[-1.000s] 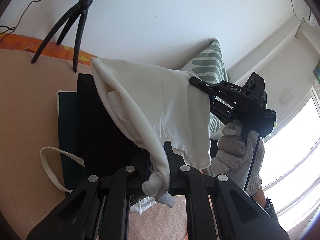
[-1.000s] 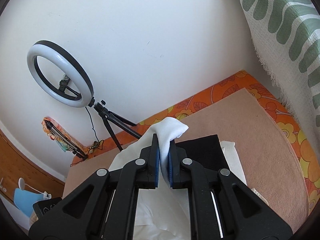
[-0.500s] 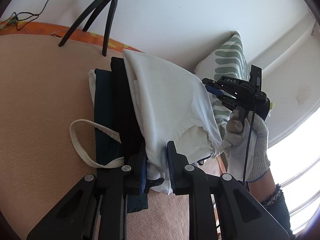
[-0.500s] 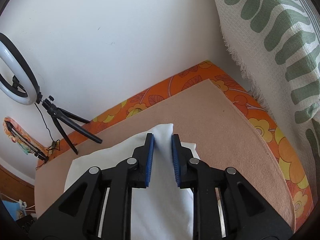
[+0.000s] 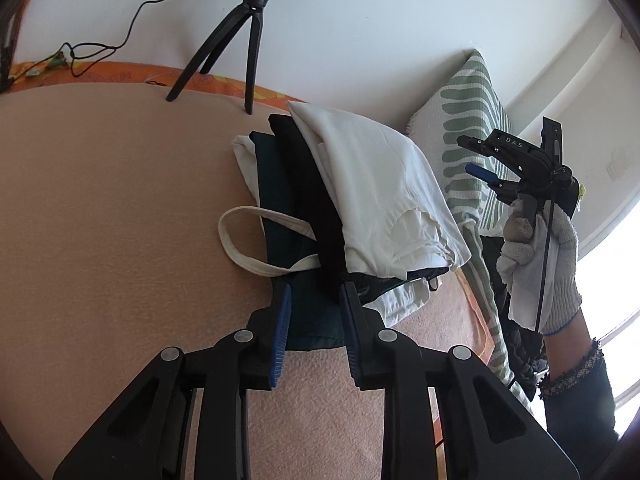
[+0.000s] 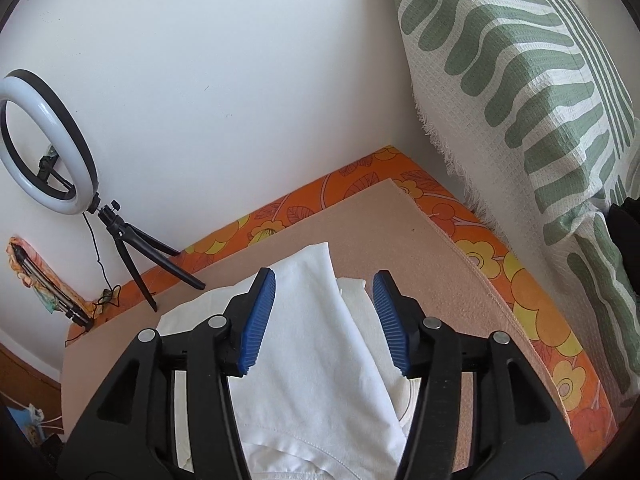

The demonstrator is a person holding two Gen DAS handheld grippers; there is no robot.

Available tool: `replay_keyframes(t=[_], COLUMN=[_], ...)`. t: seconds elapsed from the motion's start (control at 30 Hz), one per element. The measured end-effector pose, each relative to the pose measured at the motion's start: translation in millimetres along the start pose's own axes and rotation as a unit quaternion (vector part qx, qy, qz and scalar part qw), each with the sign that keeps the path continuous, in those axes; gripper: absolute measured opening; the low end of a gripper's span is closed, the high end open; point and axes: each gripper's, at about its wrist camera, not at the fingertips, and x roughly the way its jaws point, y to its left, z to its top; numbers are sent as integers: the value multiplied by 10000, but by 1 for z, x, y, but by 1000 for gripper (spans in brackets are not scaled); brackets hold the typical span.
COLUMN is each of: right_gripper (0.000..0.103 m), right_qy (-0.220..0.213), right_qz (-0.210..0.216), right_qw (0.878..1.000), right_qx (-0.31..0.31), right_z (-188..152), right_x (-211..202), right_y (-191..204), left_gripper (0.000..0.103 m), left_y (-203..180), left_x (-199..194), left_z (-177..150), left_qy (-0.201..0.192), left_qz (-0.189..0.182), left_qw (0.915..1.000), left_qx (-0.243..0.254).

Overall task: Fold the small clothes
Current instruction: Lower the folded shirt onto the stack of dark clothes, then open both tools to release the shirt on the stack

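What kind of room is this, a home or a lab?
Most likely a home bedroom, set up for filming. A striped pillow leans in the corner, a floral orange sheet lies under a tan blanket, and a ring light stands by the wall.

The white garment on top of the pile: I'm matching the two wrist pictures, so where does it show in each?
Left wrist: white garment at centre, topping the dark folded clothes, beyond the tips of the left tool.
Right wrist: white garment at lower centre, between the fingers of the open right tool.
Shared landmark: tripod by the wall.
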Motion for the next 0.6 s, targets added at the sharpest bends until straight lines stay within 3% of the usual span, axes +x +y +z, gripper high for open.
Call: replay_keyframes(t=[0.1, 0.23, 0.3, 0.43, 0.6], right_gripper=[57, 64, 64, 65, 78], right_qy=[-66, -168, -174, -194, -252], right_qz=[-9, -99, -51, 28, 68], right_qw=[9999, 9992, 9989, 9985, 9979], right_qx=[-81, -345, -439, -506, -594], right_z=[-7, -21, -29, -48, -82], right_x=[-18, -40, -50, -68, -87], right_y=[6, 20, 27, 39, 53], left_gripper=[39, 43, 53, 57, 65], left_y=[-5, -11, -13, -14, -16], left_x=[-15, -36, -46, -64, -84], left_z=[-5, -10, -12, -19, -29], left_qy=[-79, -258, -336, -454, -609], left_qz=[53, 181, 263, 337, 585], left_qw=[9998, 9985, 9977, 9961, 9915], left_qx=[201, 458, 533, 677, 990])
